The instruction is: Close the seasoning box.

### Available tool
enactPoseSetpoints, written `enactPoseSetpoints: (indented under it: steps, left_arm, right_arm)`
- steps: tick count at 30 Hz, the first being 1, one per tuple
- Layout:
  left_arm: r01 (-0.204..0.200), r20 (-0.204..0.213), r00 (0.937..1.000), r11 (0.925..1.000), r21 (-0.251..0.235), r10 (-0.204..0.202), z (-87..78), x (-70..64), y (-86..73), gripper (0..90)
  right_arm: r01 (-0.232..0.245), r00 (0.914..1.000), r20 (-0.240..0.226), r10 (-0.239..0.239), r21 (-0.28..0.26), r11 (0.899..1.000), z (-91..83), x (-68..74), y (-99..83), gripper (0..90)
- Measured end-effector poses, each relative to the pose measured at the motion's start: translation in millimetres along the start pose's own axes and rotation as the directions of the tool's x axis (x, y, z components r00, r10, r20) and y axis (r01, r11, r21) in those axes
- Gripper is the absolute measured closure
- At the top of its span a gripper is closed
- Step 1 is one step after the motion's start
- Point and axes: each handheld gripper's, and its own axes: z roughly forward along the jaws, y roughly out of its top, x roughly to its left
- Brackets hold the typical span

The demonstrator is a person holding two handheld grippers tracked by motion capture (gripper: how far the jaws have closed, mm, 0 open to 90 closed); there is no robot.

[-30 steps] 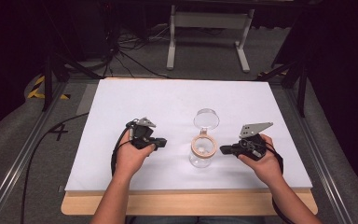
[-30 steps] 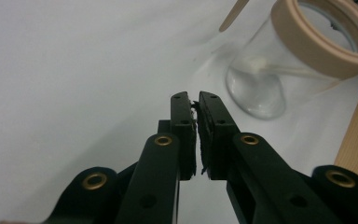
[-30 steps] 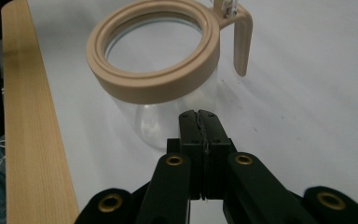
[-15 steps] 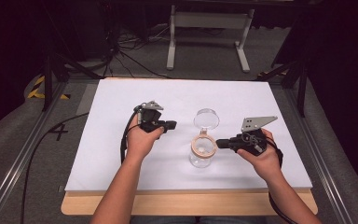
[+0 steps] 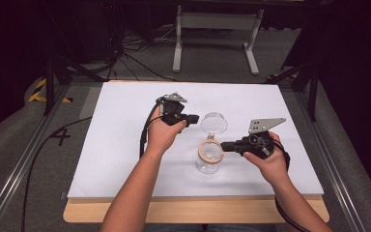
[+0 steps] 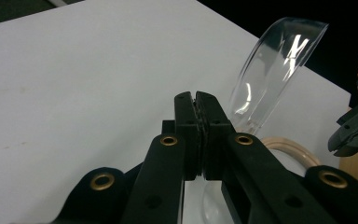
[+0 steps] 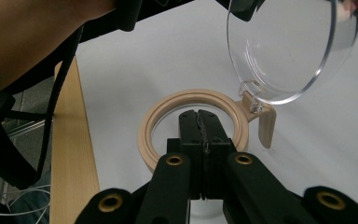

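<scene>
A clear jar (image 5: 208, 159) with a tan rim stands mid-desk (image 5: 116, 145), its hinged clear lid (image 5: 214, 123) already swung upright, while the left tool (image 5: 189, 119) beside the lid and right tool (image 5: 223, 146) at the rim both have jaws pressed together, holding nothing.

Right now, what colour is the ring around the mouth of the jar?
The ring is a pale tan or beige, under a clear flip-up lid. It shows best in the right gripper view.

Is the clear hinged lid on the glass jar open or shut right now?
Open. The clear round lid stands swung up on its hinge, away from the jar's tan rim ring, leaving the mouth uncovered.
</scene>
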Motion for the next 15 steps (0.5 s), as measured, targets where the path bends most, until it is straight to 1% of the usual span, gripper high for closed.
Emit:
enactPoseSetpoints:
  steps: [4, 6, 7, 8, 11, 12, 14, 15]
  left_arm:
    - [-0.002, -0.001, 1.0000, 1.0000, 0.009, 0.002, 1.2, -1.8, 2.6, 88.1]
    - [-0.004, 0.003, 1.0000, 1.0000, 0.004, 0.004, 1.6, -1.9, 2.8, 88.1]
    - [0.002, 0.004, 1.0000, 1.0000, 0.008, -0.002, 1.3, -2.8, 2.8, 88.1]
    - [-0.011, 0.008, 0.9999, 0.9999, 0.010, 0.011, 1.5, -3.1, 2.7, 88.0]
    - [-0.016, 0.012, 0.9998, 0.9997, 0.016, 0.016, 1.5, -5.4, 2.6, 87.9]
    - [-0.027, 0.011, 0.9996, 0.9995, 0.018, 0.027, 1.2, -6.0, 3.0, 87.9]
    - [-0.026, 0.012, 0.9996, 0.9994, 0.023, 0.026, 0.8, -8.4, 3.0, 88.0]
    - [-0.035, 0.014, 0.9993, 0.9991, 0.022, 0.035, 0.7, -8.8, 3.0, 88.0]
  right_arm:
    - [-0.006, 1.0000, -0.004, 0.006, -0.012, 1.000, -0.7, -0.5, 2.8, 90.0]
    - [-0.007, 1.0000, -0.003, 0.007, -0.012, 1.000, -0.7, -0.6, 2.9, 90.0]
    - [-0.007, 1.0000, -0.002, 0.007, -0.012, 1.000, -0.5, -0.7, 2.7, 90.0]
    - [-0.004, 1.0000, 0.003, 0.004, -0.006, 1.000, 0.3, -0.8, 2.0, 90.0]
    - [-0.009, 1.0000, 0.000, 0.009, -0.005, 1.000, 1.7, -1.6, 1.3, 90.0]
    - [-0.009, 1.0000, 0.001, 0.009, -0.005, 1.000, 2.1, -1.5, 1.2, 90.0]
    - [-0.010, 1.0000, 0.000, 0.010, -0.007, 1.000, 2.5, -1.2, 1.4, 90.0]
    - [-0.009, 1.0000, 0.000, 0.009, -0.008, 1.000, 2.5, -1.0, 1.5, 90.0]
